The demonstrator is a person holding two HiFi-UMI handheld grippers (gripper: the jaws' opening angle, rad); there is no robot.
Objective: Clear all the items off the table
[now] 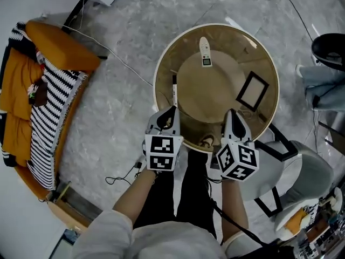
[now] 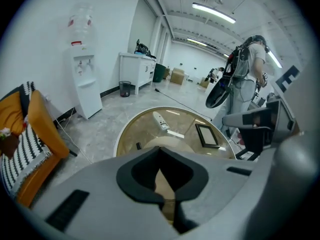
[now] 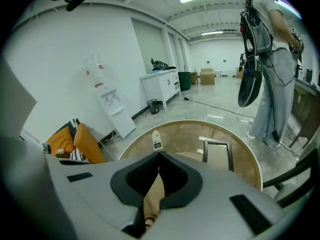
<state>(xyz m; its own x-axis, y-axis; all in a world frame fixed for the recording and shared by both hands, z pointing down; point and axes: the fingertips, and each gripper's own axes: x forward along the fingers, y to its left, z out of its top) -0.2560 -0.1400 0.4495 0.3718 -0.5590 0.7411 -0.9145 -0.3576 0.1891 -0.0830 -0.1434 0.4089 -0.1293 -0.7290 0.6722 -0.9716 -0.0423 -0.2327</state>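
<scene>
Three things lie on the round glass table (image 1: 259, 53). A white handheld device (image 1: 204, 52) with a small screen is at the far side, its print too small to read. A black picture frame (image 1: 252, 90) lies flat toward the right, and a black pen (image 1: 174, 88) lies near the left rim. All three are well apart from each other.

The left claw (image 1: 172, 112) hangs over the near left edge of the table, just short of the pen. Its jaws are pressed together and hold nothing. The right claw (image 1: 230, 113) hangs over the near right edge in the same state, jaws together and empty. Each carries a cube with black-and-white square markers.

Off the table, a water dispenser (image 2: 82, 79) stands by the wall with a bottle on top, whose red label is unreadable. A small dark bin (image 2: 125, 88) stands beside a white cabinet (image 2: 137, 69); what is in it cannot be seen. An orange chair (image 1: 48, 53) holds a striped blanket (image 1: 51, 117).
</scene>
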